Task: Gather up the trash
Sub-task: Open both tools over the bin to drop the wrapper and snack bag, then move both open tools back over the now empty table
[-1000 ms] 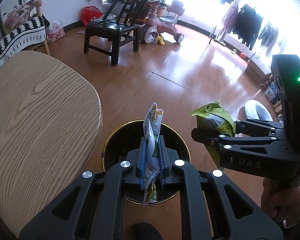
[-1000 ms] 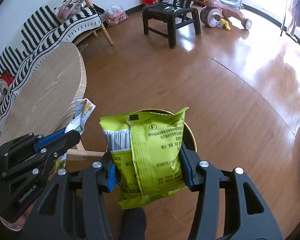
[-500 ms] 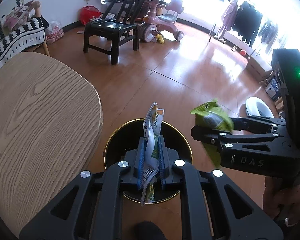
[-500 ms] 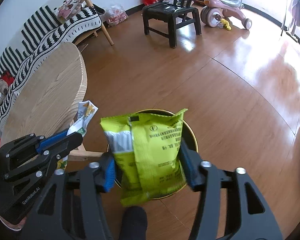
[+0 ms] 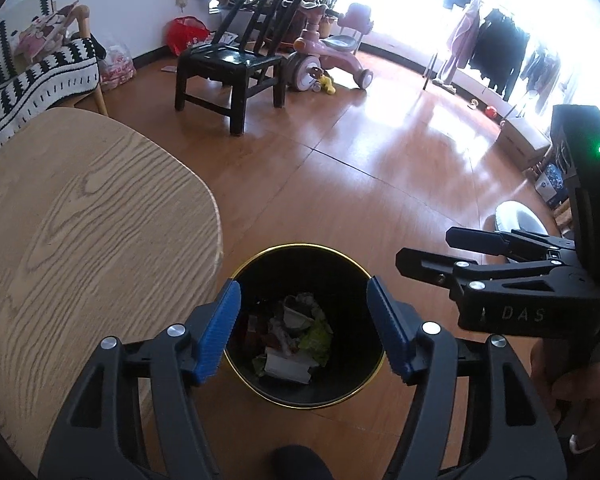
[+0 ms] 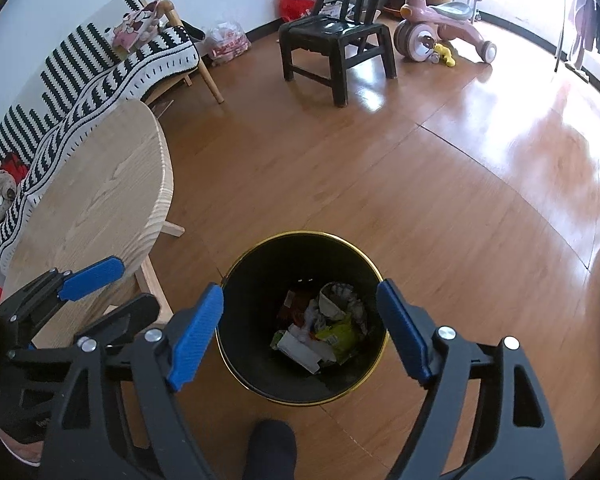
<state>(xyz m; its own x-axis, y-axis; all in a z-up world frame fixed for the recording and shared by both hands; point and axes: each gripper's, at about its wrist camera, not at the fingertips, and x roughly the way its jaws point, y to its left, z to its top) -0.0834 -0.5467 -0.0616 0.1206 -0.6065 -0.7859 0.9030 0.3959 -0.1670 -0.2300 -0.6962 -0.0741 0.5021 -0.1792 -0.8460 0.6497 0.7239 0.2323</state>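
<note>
A black bin with a gold rim (image 5: 300, 246) (image 6: 300, 234) stands on the wooden floor right below both grippers. Inside lie a green snack packet (image 5: 317, 336) (image 6: 337, 334), a white wrapper (image 5: 288, 365) (image 6: 300, 350) and other crumpled trash. My left gripper (image 5: 304, 322) hangs over the bin, its blue-padded jaws opening with nothing between them; in the right wrist view the left gripper (image 6: 118, 290) sits at the left beside the table. My right gripper (image 6: 300, 322) is above the bin too, jaws opening and empty; the left wrist view shows the right gripper (image 5: 424, 247) at the right.
A round light-wood table (image 5: 80, 220) (image 6: 100, 184) reaches close to the bin's left side. Farther back are a black chair (image 5: 232, 68), a pink tricycle (image 5: 328, 56), a striped-blanket sofa (image 6: 100, 68) and a clothes rack (image 5: 496, 52). A dark foot (image 6: 272, 448) shows at the bottom edge.
Both grippers opened wide. The white-and-green wrapper left the left jaws and the green snack packet left the right jaws; both now lie inside the bin.
</note>
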